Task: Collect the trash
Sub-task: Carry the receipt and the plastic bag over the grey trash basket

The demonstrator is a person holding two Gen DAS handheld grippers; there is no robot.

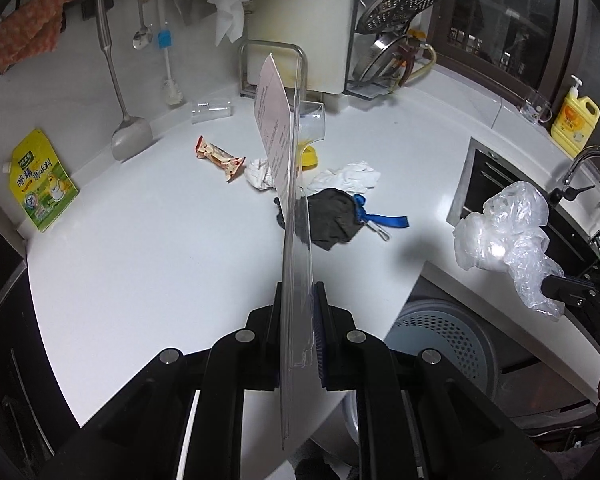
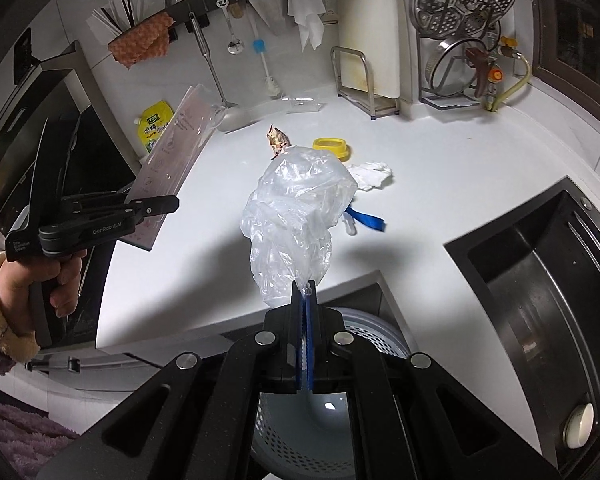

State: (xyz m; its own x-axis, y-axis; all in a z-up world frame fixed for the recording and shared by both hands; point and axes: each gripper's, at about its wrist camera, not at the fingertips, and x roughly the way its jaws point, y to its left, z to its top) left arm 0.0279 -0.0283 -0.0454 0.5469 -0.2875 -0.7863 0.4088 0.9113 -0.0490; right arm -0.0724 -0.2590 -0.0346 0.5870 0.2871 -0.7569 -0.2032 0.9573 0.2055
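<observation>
Both grippers loaded w/ trash, held off the surface over the bin.

Left gripper (image 1: 296,328) fingers clamp the near end of a clear plastic package (image 1: 290,184), the rest sticking out fwd; right gripper (image 2: 305,316) fingers are pinched on a crumpled plastic bag (image 2: 296,216) bunched above the tips. Both probably kept aloft to drop into the perforated bin (image 2: 364,332) just below. Snack wrapper (image 1: 219,157), tissues (image 1: 346,176), dark cloth (image 1: 330,216) lie on the white surface (image 1: 140,280), well apart from the fingers.

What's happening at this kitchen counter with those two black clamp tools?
A person is collecting trash with a handheld gripper in each hand. The left gripper is shut on a flat clear plastic package; the right gripper is shut on a crumpled clear plastic bag. A candy wrapper, white crumpled tissues and a dark cloth lie on the white counter.
</observation>
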